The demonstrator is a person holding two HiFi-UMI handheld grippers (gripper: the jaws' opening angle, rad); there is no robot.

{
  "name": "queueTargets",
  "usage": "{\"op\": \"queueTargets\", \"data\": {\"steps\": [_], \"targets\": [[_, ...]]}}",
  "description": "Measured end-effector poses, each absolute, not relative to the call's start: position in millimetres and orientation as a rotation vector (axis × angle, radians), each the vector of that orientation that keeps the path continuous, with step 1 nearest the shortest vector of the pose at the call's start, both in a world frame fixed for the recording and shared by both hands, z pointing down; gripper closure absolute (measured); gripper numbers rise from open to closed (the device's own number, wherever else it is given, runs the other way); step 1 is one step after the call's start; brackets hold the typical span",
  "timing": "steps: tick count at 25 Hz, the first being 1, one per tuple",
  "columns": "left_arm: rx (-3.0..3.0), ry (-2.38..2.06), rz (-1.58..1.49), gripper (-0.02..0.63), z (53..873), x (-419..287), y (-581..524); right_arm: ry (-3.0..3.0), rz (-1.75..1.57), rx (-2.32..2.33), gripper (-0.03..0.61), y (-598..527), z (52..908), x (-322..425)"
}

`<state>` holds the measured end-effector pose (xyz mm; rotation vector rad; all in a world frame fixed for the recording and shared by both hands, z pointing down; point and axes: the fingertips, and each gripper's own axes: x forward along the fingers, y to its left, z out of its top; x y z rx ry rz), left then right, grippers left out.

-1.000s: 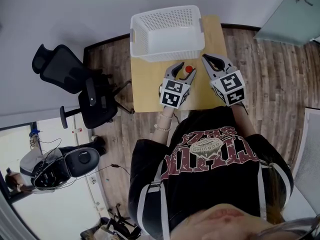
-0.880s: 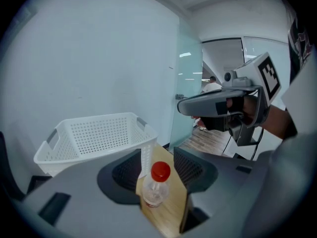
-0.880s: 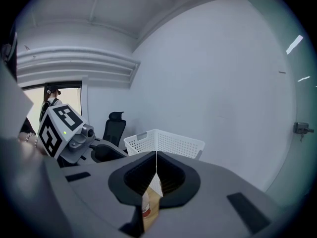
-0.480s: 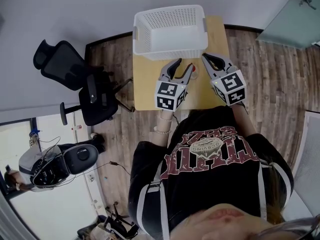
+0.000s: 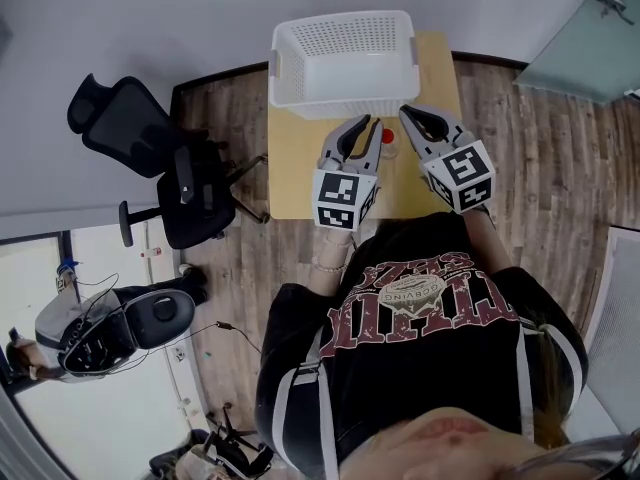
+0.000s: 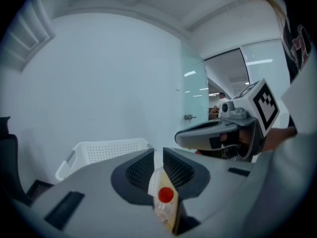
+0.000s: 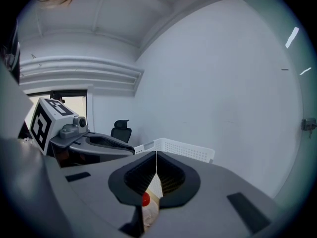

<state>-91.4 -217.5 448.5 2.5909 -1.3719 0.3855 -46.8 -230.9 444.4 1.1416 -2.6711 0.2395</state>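
Left gripper (image 5: 366,126): jaws stood slightly apart with nothing between them; hung over the middle of the table (image 5: 300,173), pointed at the far edge.
Right gripper (image 5: 410,116): jaws pressed together at the tips, empty; hung over the table's right half.
Bottle (image 5: 388,137): clear, red-capped, stood upright near the far edge, between the two grippers' tips.
Basket (image 5: 340,18): white, perforated, sat at the table's far edge, just behind the bottle.
Office chair (image 5: 150,158): black, stood off the table's left edge.

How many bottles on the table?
1. The red-capped bottle stands on the wooden table near the white basket, between the left gripper and the right gripper. The grippers could hide others.
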Motion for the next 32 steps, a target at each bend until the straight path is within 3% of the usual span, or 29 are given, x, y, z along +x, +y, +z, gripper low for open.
{"op": "queueTargets", "data": {"steps": [11, 32], "targets": [[2.598, -1.465, 0.316, 0.565, 424.4, -102.9, -224.0, -2.712, 0.248, 1.146, 0.560, -237.9, 433.5, -59.7], [2.548, -1.450, 0.207, 0.566, 417.8, -112.3, -246.8, -2.709, 0.261, 1.107, 0.561, -253.1, 428.4, -80.5]]}}
